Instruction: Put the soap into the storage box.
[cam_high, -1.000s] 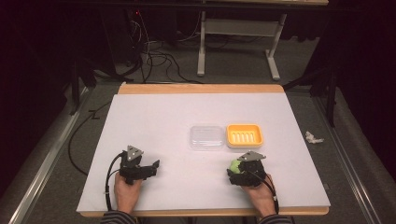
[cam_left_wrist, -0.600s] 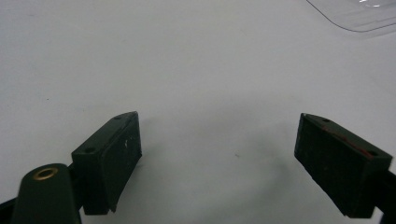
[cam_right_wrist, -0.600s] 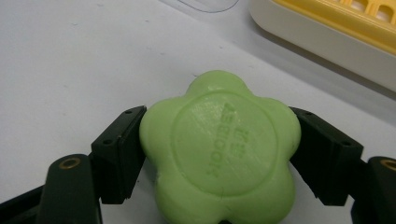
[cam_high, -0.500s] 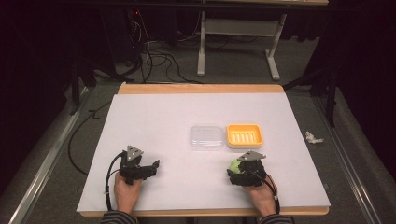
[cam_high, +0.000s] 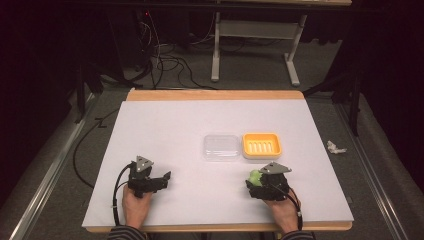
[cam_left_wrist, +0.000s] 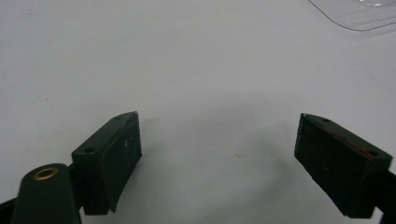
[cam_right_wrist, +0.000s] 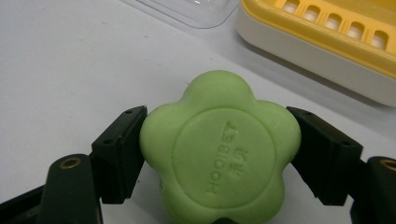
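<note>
We are looking down on the white worktop (cam_high: 165, 125), whose far half is lying bare up to its wooden edge. Near the middle, the clear lid (cam_high: 221, 147) and the yellow soap dish (cam_high: 261, 145) are sitting just beside each other. Toward the near edge, our left gripper (cam_left_wrist: 219, 163) is resting with its jaws spread wide over bare surface. Our right gripper (cam_right_wrist: 217, 158) is clamping the green flower-shaped soap (cam_right_wrist: 219, 154) between both jaws, near the dish's front wall.
</note>
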